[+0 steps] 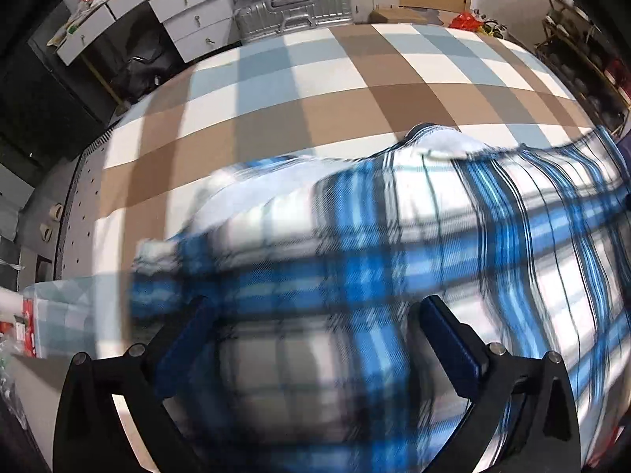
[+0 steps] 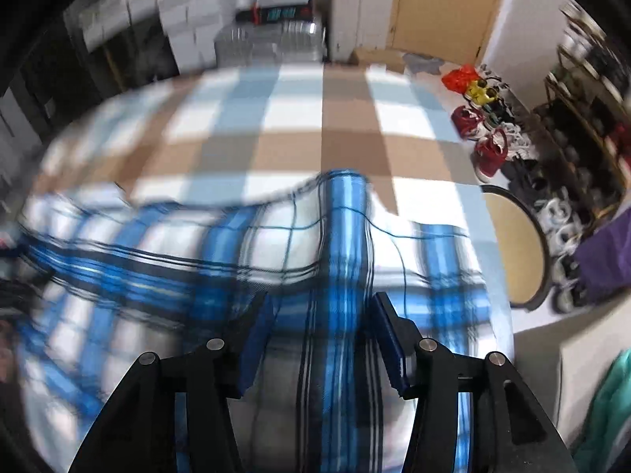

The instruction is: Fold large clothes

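Note:
A blue, white and black plaid shirt (image 1: 414,236) lies spread over a table covered by a brown, white and light-blue checked cloth (image 1: 315,90). In the left wrist view my left gripper (image 1: 315,307) hangs just above the shirt's near part, fingers wide apart, nothing between them. In the right wrist view the shirt (image 2: 276,244) fills the lower half, with a raised fold (image 2: 347,205) running away from me. My right gripper (image 2: 321,307) is open, its blue pads either side of that fold, not closed on it. Both views are motion-blurred.
White drawers (image 1: 189,12) and a silver suitcase (image 1: 295,12) stand behind the table. Shoes and red bags (image 2: 485,126) lie on the floor at right beside shelving. A round wooden stool (image 2: 516,244) stands by the table's right edge.

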The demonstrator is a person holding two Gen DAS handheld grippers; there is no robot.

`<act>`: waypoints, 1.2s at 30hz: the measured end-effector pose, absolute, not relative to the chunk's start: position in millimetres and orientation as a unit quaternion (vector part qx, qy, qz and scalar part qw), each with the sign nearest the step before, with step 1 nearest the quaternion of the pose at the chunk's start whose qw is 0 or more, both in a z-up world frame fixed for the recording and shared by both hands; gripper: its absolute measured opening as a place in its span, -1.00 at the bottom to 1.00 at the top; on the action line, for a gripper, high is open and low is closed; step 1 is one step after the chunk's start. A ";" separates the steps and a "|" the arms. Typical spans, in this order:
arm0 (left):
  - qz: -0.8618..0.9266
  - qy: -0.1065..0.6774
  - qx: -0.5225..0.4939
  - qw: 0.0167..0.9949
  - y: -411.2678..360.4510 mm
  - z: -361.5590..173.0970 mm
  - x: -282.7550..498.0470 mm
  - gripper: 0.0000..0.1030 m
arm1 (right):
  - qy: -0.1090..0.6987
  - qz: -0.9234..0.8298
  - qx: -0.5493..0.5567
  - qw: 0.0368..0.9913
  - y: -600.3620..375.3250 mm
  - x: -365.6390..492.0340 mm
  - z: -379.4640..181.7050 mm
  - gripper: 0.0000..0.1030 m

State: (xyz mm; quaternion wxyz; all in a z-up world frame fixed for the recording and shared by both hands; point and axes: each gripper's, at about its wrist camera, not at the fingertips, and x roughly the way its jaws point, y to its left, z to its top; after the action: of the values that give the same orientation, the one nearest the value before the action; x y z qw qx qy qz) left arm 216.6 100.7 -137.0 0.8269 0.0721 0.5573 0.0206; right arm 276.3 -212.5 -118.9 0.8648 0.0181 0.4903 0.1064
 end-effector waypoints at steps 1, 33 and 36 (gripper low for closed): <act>0.021 0.553 0.075 0.830 103.6 -131.1 204.0 0.98 | 0.485 0.118 0.035 0.866 -216.3 267.2 -113.9 -0.01; 0.006 0.576 -0.007 0.817 167.9 -153.1 126.5 -0.20 | 0.459 0.070 0.406 0.787 -291.6 189.4 -184.7 -0.17; 0.013 0.570 0.041 0.821 148.5 -149.2 121.7 -0.51 | 0.447 0.068 0.362 0.815 -281.4 188.8 -179.0 -0.69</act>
State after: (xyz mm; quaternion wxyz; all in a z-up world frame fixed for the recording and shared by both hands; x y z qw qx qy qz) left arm 121.7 148.5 -149.2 0.8209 0.0406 0.5696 0.0125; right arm 188.8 -281.4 -179.0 0.8153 0.3621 0.4468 0.0676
